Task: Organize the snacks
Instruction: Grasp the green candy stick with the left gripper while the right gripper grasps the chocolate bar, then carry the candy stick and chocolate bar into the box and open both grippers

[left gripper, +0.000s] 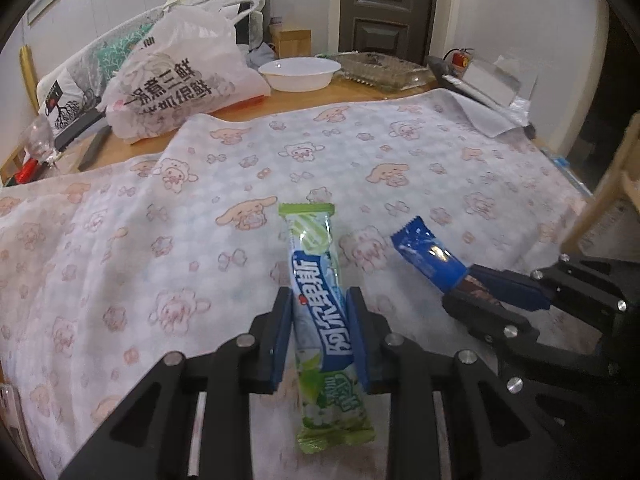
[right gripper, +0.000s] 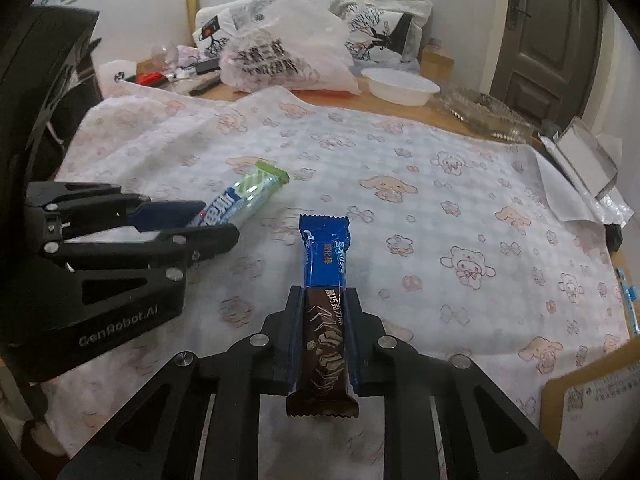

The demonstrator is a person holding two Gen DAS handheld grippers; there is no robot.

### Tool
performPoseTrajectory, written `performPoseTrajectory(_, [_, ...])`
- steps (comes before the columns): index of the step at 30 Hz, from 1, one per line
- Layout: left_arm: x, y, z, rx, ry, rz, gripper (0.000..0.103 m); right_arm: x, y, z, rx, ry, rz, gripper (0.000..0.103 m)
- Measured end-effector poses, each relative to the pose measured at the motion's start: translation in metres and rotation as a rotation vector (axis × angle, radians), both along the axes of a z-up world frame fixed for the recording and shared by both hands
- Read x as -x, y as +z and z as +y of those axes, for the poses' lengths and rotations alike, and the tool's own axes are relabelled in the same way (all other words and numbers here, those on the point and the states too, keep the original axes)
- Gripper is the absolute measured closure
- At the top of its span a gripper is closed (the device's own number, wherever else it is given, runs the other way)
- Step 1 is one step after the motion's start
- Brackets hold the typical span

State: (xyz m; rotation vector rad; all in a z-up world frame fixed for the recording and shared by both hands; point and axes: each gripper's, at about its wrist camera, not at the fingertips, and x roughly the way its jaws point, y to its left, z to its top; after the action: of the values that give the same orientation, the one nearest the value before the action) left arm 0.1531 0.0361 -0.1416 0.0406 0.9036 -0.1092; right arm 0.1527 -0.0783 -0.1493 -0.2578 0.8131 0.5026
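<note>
Covered by a white cloth [left gripper: 240, 184] printed with pink cartoon animals. Behind it, on bare wood of the bench [left gripper: 304, 98]: a white plastic bag [left gripper: 180, 80] with black lettering, a white bowl [left gripper: 299, 74], a clear plastic tray [left gripper: 378, 68]. Farther back, a dark panelled door [left gripper: 386, 4].
</note>
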Motion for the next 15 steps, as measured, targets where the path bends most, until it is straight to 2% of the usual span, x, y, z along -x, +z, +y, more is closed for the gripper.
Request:
performPoseTrajectory(6, [0.04, 0.029, 0.011, 0.024, 0.021, -0.063, 0.079, 0.032, 0.029, 0.008, -0.035, 0.031, -0.039, 0.089])
performPoseTrajectory(15, [0.098, 0.092, 0.018, 0.049, 0.034, -0.188, 0.079, 0.079, 0.084, 0.0, -0.099, 0.055, -0.133, 0.089])
